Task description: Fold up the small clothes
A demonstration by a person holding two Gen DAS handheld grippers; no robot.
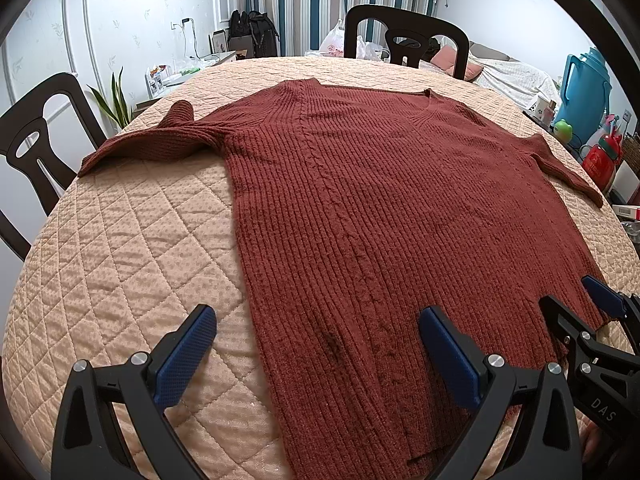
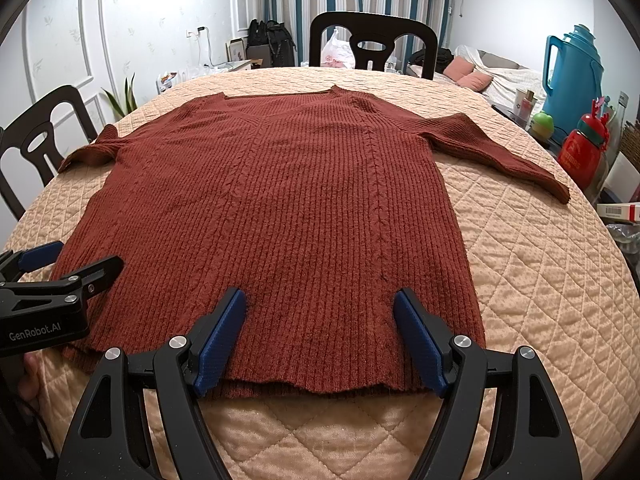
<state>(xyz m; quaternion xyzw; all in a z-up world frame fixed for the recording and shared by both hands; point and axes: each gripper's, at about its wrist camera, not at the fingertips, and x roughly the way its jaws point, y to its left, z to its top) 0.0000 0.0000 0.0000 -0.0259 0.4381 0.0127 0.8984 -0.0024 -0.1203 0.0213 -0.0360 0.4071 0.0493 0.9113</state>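
Observation:
A rust-red ribbed knit sweater (image 1: 360,208) lies flat and spread out on the quilted beige table cover (image 1: 120,248), V-neck at the far side, both sleeves out to the sides. It also shows in the right wrist view (image 2: 280,216). My left gripper (image 1: 316,344) is open over the sweater's near left hem edge, holding nothing. My right gripper (image 2: 320,332) is open over the near hem, empty. Each gripper shows at the edge of the other's view: the right gripper (image 1: 576,304) and the left gripper (image 2: 72,258).
Dark wooden chairs stand at the far side (image 2: 372,40) and at the left (image 2: 36,140). A blue thermos jug (image 2: 572,80), a red bottle (image 2: 582,148) and small boxes crowd the right table edge. A plant (image 1: 116,100) stands at the back left.

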